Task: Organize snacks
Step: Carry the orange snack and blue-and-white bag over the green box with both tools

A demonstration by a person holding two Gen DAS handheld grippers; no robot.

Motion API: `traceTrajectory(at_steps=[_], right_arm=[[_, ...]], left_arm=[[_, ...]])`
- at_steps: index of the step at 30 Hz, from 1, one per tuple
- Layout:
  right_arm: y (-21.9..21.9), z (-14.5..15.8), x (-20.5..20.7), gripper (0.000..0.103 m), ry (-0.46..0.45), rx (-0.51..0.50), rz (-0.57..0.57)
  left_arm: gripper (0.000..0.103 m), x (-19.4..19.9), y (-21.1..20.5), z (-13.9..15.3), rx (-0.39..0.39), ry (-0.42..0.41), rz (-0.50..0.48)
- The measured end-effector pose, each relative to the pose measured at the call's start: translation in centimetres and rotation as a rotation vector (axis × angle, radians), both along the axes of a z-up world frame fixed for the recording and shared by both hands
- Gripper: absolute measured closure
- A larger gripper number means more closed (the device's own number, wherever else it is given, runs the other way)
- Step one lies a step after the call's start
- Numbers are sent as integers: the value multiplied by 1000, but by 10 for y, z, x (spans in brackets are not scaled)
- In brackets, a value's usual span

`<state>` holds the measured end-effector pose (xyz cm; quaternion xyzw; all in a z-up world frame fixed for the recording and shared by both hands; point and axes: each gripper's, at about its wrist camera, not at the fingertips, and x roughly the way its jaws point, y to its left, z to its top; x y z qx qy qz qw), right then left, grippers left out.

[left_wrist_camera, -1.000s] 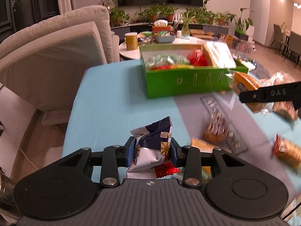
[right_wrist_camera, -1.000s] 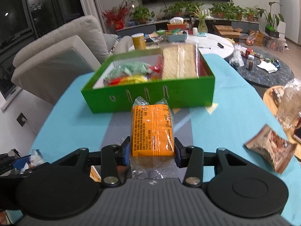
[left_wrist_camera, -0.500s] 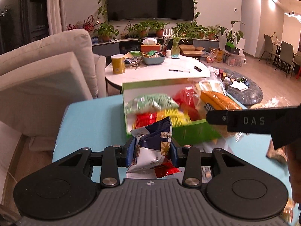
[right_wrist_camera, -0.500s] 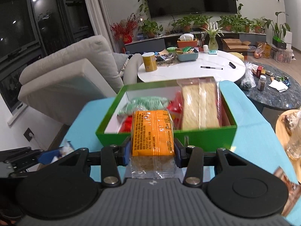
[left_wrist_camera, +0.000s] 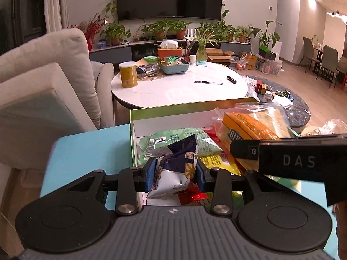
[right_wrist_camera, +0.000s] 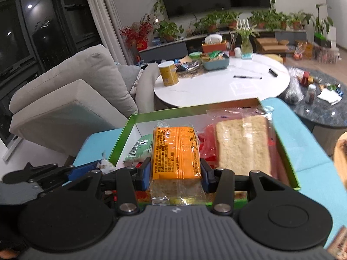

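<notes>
A green box (left_wrist_camera: 184,108) (right_wrist_camera: 288,151) with a white inside stands on the light-blue table. In it lie a pale green bag (left_wrist_camera: 173,139) (right_wrist_camera: 139,149), red and yellow packets (left_wrist_camera: 213,161) and a long clear pack of pale bread (right_wrist_camera: 244,145). My left gripper (left_wrist_camera: 176,174) is shut on a navy-and-white snack bag (left_wrist_camera: 177,169), held over the box's left part. My right gripper (right_wrist_camera: 176,174) is shut on an orange-wrapped cake bar (right_wrist_camera: 175,153) over the box's middle. That right gripper also shows from the side in the left wrist view (left_wrist_camera: 236,149), with the orange bar (left_wrist_camera: 249,127) in it.
Behind the box stands a round white table (left_wrist_camera: 180,88) with a yellow can (left_wrist_camera: 128,74), a blue-grey tray of snacks (left_wrist_camera: 174,65) and pens. A beige armchair (left_wrist_camera: 43,82) is at the left. A dark round table (right_wrist_camera: 321,99) with bottles is at the right.
Both grippers moved forward from over the table to over the green box, each still holding its snack. The box now fills the near view and the loose snacks on the table have dropped out of sight.
</notes>
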<state>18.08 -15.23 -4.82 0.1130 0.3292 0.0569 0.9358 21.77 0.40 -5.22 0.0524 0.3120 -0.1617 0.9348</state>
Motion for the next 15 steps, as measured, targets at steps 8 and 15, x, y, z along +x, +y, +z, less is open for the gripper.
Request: traceTrajectory(at_steps=[8,15], right_arm=[[10,-11,14,40,36,-15,16],[13,-15,18,40,58,-34,4]], left_arm=[[68,21,3,-18,-1,47,-1],[65,22,2,-24,13,46,-2]])
